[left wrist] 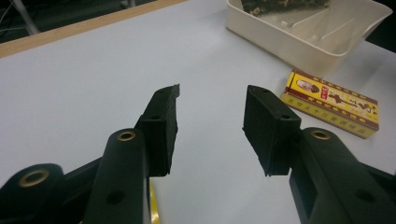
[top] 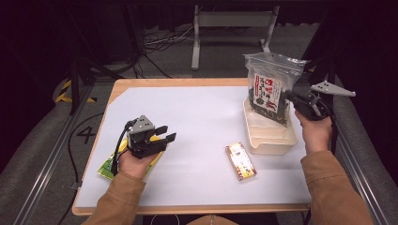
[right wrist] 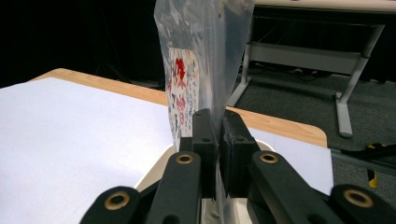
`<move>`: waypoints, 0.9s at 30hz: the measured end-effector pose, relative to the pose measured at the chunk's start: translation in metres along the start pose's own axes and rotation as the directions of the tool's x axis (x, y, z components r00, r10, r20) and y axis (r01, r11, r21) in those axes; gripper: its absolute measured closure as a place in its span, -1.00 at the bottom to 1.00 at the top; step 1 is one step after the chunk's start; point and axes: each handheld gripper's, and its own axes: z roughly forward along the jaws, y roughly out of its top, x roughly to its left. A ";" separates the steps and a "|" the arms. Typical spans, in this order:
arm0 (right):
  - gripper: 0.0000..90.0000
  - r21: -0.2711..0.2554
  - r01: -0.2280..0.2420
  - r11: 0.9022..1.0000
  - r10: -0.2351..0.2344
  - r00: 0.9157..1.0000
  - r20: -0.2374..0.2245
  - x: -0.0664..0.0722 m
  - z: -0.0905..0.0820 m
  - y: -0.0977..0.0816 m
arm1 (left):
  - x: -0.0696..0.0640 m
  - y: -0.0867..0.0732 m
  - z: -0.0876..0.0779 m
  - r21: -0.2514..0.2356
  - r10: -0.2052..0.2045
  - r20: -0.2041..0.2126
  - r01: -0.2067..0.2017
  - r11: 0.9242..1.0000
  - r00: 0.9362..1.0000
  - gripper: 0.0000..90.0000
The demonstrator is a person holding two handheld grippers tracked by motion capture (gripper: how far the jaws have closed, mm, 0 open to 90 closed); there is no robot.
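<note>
Right gripper (top: 287, 96): jaws pinched tight on the edge of the clear bag (top: 270, 89), at 2 o'clock on the table (top: 187, 117).
Bag look: transparent plastic, dark dried contents, white label with red characters, standing upright.
Bag place: at 9 o'clock of the right gripper, its bottom in the cream tray (top: 272, 136).
Left gripper (top: 166, 133): jaws partly apart, nothing between them, at 8 o'clock on the table.
Nearby: red-and-yellow box (top: 240, 161) flat at 7 o'clock of the tray; yellow-green packet (top: 105, 166) under the left hand.
In the way: nothing between box and tray.
</note>
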 end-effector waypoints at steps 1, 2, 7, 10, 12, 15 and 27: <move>0.91 0.004 0.000 1.000 0.000 1.000 0.003 0.000 0.000 -0.001 | 0.000 0.000 0.000 0.000 -0.003 0.001 0.003 1.000 1.000 0.22; 0.91 0.010 0.001 1.000 -0.001 1.000 0.007 0.000 0.000 -0.003 | 0.000 0.000 0.000 0.000 -0.005 -0.001 0.005 1.000 1.000 0.22; 0.92 0.033 -0.051 0.998 0.050 0.999 0.012 -0.006 0.001 -0.016 | 0.000 -0.001 -0.001 0.003 -0.005 -0.003 0.005 1.000 1.000 0.22; 0.92 0.024 -0.059 0.998 0.059 0.998 0.006 -0.007 -0.002 -0.022 | 0.000 -0.001 0.000 0.009 -0.004 -0.004 0.004 1.000 1.000 0.21; 0.91 0.030 -0.046 0.999 0.045 0.999 0.008 -0.005 -0.003 -0.021 | 0.000 -0.001 0.000 0.010 -0.002 -0.004 0.002 1.000 1.000 0.21; 0.90 0.036 -0.032 0.999 0.032 0.999 0.008 -0.002 -0.003 -0.020 | 0.000 -0.001 -0.001 0.012 -0.004 -0.007 0.004 1.000 1.000 0.18; 0.15 0.053 -0.061 0.997 0.060 0.998 0.006 -0.008 -0.012 -0.021 | 0.007 -0.003 -0.007 0.026 -0.023 -0.012 0.023 0.999 1.000 -0.10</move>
